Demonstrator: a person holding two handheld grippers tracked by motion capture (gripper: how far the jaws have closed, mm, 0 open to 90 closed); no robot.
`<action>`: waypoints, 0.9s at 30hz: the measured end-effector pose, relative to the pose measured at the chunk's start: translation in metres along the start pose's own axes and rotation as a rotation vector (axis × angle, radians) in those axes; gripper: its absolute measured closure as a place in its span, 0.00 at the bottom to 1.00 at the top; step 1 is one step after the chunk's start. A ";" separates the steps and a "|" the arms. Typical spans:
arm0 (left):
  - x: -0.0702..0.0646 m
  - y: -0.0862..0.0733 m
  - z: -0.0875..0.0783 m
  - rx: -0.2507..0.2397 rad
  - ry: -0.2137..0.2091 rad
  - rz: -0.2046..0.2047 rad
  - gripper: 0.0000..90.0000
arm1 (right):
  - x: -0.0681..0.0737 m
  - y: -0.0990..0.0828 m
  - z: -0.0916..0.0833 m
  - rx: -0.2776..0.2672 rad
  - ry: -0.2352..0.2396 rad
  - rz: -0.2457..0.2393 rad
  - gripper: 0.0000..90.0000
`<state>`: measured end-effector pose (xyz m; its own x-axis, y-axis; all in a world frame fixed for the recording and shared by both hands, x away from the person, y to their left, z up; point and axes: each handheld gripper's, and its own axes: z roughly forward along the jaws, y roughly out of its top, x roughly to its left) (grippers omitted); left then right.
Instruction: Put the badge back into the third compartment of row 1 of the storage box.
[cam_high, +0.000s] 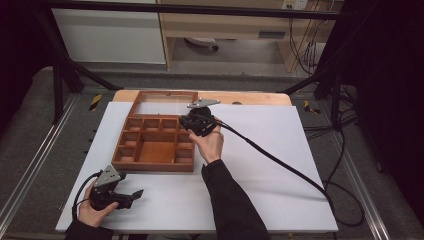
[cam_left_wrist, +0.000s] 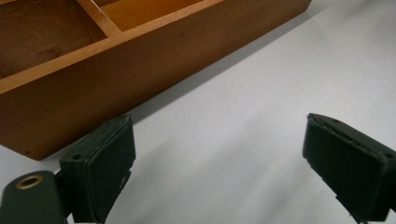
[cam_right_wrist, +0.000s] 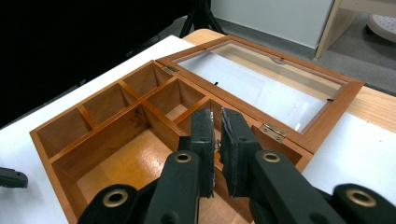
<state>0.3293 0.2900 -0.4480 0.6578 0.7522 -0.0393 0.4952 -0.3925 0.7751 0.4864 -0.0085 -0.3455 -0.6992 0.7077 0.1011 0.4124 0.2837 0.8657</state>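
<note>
A brown wooden box (cam_high: 152, 165) with several compartments lies on a white sheet (cam_high: 265, 145). Its glass-paned lid (cam_high: 165, 95) is folded back flat behind it. My right gripper (cam_high: 189, 124) hovers over the box's right-hand compartments. In the right gripper view its jaws (cam_right_wrist: 217, 123) stand shut to a thin slit above the box (cam_right_wrist: 56, 154), near the hinged lid (cam_right_wrist: 336, 100). I cannot tell whether anything small is pinched there. My left gripper (cam_high: 132, 197) rests on the sheet below the box's front left corner, open and empty (cam_left_wrist: 219, 163), facing the box's outer wall (cam_left_wrist: 140, 70).
The right gripper's black cable (cam_high: 280, 160) trails across the sheet to the right and off the table. A strip of bare wooden tabletop (cam_high: 250, 97) shows behind the sheet. Metal rails run along both sides of the table.
</note>
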 end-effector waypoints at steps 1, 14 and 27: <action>0.000 0.000 0.000 0.000 0.000 0.000 0.10 | 0.000 0.000 0.002 0.003 0.002 0.004 0.93; 0.001 0.000 0.000 0.001 -0.003 0.000 0.10 | 0.003 0.004 0.026 0.027 -0.008 -0.008 0.93; 0.001 0.000 0.000 0.003 -0.003 0.003 0.10 | 0.003 0.001 0.052 0.044 -0.016 -0.007 0.93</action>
<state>0.3296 0.2909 -0.4478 0.6614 0.7491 -0.0390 0.4946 -0.3964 0.7735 0.5157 0.0276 -0.3699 -0.6924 0.7162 0.0872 0.4336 0.3165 0.8437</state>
